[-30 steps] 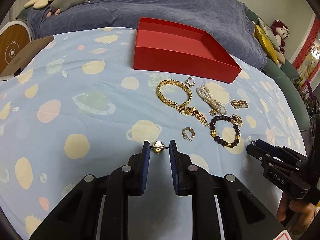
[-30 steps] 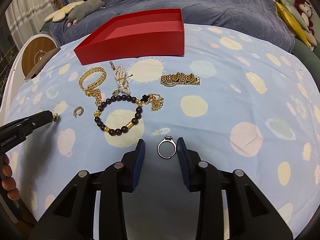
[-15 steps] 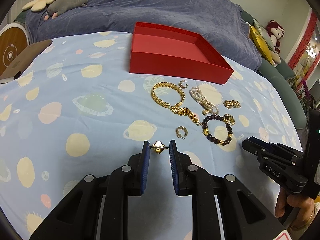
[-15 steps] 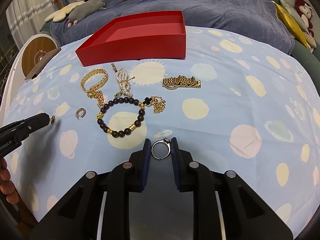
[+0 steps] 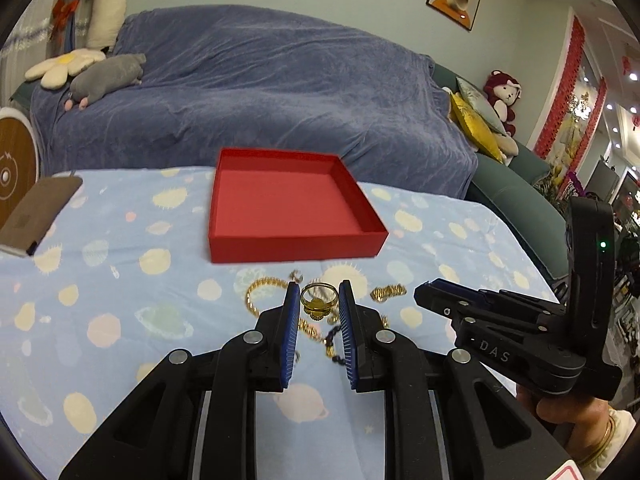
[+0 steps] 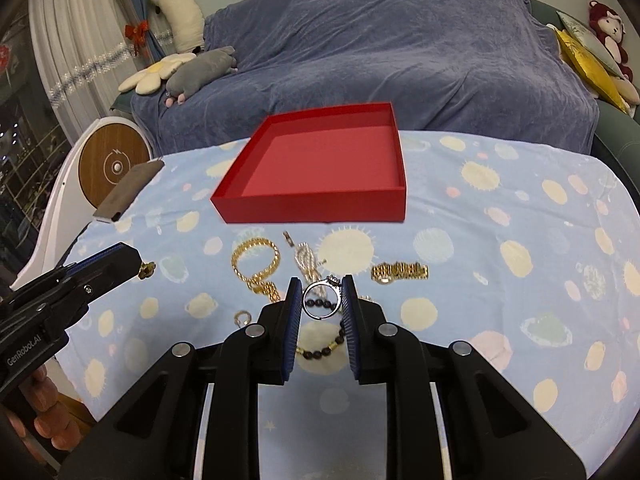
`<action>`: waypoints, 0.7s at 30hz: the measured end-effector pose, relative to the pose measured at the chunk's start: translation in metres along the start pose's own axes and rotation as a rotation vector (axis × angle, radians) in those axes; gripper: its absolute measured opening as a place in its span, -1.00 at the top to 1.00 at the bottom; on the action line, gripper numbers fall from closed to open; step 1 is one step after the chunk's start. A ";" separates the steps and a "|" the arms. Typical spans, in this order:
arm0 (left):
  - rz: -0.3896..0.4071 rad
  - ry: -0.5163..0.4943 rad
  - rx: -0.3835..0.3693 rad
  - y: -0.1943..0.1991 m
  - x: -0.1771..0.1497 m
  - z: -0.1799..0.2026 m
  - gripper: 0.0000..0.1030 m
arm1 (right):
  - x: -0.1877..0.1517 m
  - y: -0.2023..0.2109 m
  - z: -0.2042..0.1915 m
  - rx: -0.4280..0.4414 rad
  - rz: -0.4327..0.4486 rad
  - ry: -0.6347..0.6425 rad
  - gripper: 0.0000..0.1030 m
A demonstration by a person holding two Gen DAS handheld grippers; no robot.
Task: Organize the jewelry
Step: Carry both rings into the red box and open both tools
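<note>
My left gripper point(image 5: 319, 302) is shut on a gold ring point(image 5: 318, 301) and holds it above the table, in front of the empty red box point(image 5: 288, 204). My right gripper point(image 6: 321, 298) is shut on a silver ring point(image 6: 322, 295), also lifted, facing the red box point(image 6: 320, 160). On the cloth between grippers and box lie a gold chain bracelet point(image 6: 256, 260), a pearl piece point(image 6: 306, 258), a gold watch band point(image 6: 399, 271), a dark bead bracelet point(image 6: 320, 350) and a small gold hoop point(image 6: 241, 317). The left gripper also shows in the right wrist view point(image 6: 138, 266).
A blue spotted cloth point(image 6: 500, 260) covers the table. A brown phone-like slab point(image 5: 36, 216) lies at the left edge. A blue-covered sofa point(image 6: 380, 60) with plush toys stands behind. The right gripper's body point(image 5: 500, 332) is close to the left one.
Both grippers have risen and tilted up toward the red box, each carrying its ring. The right gripper closed on the silver ring and lifted it off the cloth.
</note>
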State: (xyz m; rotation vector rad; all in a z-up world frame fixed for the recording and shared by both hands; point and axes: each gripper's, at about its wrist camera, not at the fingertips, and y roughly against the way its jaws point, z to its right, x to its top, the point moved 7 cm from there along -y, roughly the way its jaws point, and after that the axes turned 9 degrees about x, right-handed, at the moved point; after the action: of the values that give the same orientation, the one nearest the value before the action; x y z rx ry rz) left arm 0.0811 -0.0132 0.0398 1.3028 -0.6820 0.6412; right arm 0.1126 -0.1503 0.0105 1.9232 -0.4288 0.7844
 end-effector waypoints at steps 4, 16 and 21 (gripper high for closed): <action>0.019 0.022 -0.030 -0.006 0.038 -0.002 0.68 | 0.037 -0.005 0.001 0.031 0.003 -0.004 0.62; 0.005 0.009 0.041 -0.065 0.092 -0.042 0.70 | 0.112 -0.048 0.030 0.051 0.023 -0.049 0.62; -0.128 -0.015 0.132 -0.091 0.047 -0.066 -0.17 | 0.094 -0.047 0.030 0.048 -0.015 -0.035 0.62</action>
State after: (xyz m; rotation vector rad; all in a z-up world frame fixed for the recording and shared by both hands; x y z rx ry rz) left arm 0.1866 0.0399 0.0091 1.4623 -0.5715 0.5803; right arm 0.2190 -0.1520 0.0339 1.9850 -0.4199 0.7582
